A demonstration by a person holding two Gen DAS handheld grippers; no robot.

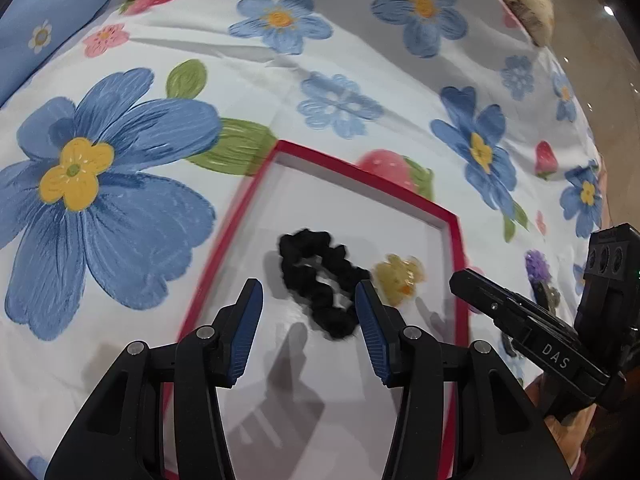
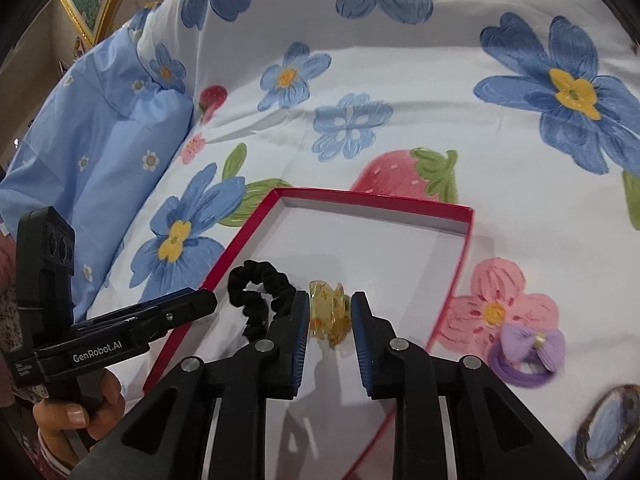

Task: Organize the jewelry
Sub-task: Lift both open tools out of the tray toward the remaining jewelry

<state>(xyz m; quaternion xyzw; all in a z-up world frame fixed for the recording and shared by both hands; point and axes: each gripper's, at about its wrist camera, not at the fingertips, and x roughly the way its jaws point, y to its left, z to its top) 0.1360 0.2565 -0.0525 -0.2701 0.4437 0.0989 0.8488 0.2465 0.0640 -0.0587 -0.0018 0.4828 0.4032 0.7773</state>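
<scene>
Both sets of fingers are seen parted and released: the left gripper (image 1: pixel 309 292) above the black scrunchie (image 1: pixel 320 294), the right gripper (image 2: pixel 330 306) about the yellow claw clip (image 2: pixel 330 312). Both items lie inside the red-rimmed box (image 2: pixel 376 200) on the bed. The scrunchie is judged soft and light, best pinched across its band; the clip rigid, slippery, best taken across its body.

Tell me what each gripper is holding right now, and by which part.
Nothing is held. The left gripper stands open above the black scrunchie; the right gripper is open around the yellow hair claw, pads apart from it. Both lie in the red box.
</scene>
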